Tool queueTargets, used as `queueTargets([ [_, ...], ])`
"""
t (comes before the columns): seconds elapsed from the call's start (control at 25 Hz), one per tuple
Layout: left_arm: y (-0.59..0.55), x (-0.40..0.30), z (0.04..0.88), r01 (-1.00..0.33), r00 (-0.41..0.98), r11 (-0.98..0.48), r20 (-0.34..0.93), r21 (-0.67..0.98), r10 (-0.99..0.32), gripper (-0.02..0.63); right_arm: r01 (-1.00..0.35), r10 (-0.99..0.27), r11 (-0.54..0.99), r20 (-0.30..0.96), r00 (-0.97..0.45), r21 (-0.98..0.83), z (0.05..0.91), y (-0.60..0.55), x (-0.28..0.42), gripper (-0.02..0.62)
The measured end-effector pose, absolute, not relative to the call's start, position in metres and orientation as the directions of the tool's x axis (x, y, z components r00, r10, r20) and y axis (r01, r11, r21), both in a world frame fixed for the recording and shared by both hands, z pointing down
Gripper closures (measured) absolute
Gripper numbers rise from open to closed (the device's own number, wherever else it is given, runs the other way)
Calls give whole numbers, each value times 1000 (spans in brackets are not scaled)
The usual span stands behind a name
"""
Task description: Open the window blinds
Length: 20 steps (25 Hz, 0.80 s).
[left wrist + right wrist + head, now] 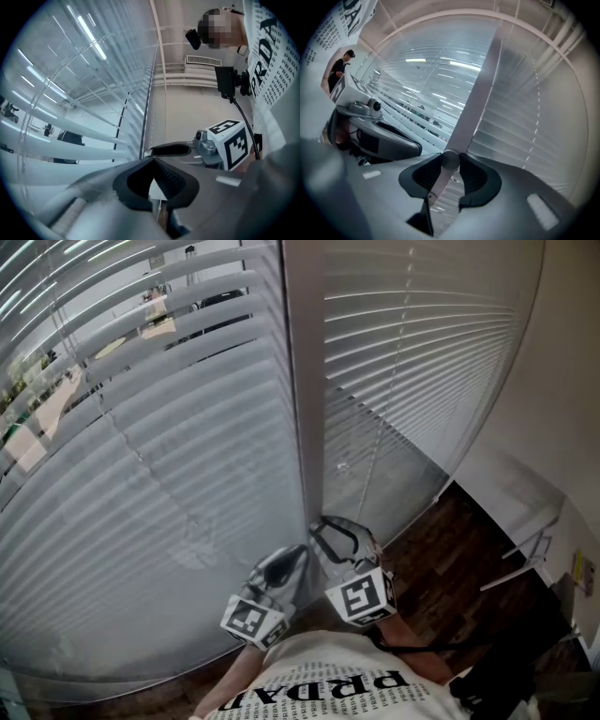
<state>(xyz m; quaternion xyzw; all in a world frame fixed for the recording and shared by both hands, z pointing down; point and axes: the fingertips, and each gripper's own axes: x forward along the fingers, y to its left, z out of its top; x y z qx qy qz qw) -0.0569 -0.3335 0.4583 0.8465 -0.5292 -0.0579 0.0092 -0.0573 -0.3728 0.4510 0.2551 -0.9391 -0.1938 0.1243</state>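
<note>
**Right jaws clamped on the tilt wand, left jaws closed and empty**

The only readable writing is "PRADA", printed large on the person's white shirt (328,690) above rows of print too small to read.

The right gripper (328,532) has its jaws closed on the thin tilt wand (439,180), which passes between the pads at their tips. The left gripper (298,557) sits just beside it. Its jaws meet at the tips, and I can make out nothing held between them.

The window blinds (169,502) hang directly ahead, on both sides of a grey frame post (305,381). The upper left slats are tilted enough to show outdoors, while the right panel looks nearly shut.
</note>
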Motion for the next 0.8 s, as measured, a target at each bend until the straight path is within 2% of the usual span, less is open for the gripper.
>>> queueTargets([
  [0.64, -335, -56, 460, -891, 440, -447, -90, 77, -893, 611, -494, -500, 865, 72, -863, 87, 451, -379, -51, 462],
  [0.8, -335, -56, 458, -893, 437, -444, -91, 74, -895, 611, -494, -497, 868, 58, -866, 55, 450, -379, -51, 462],
])
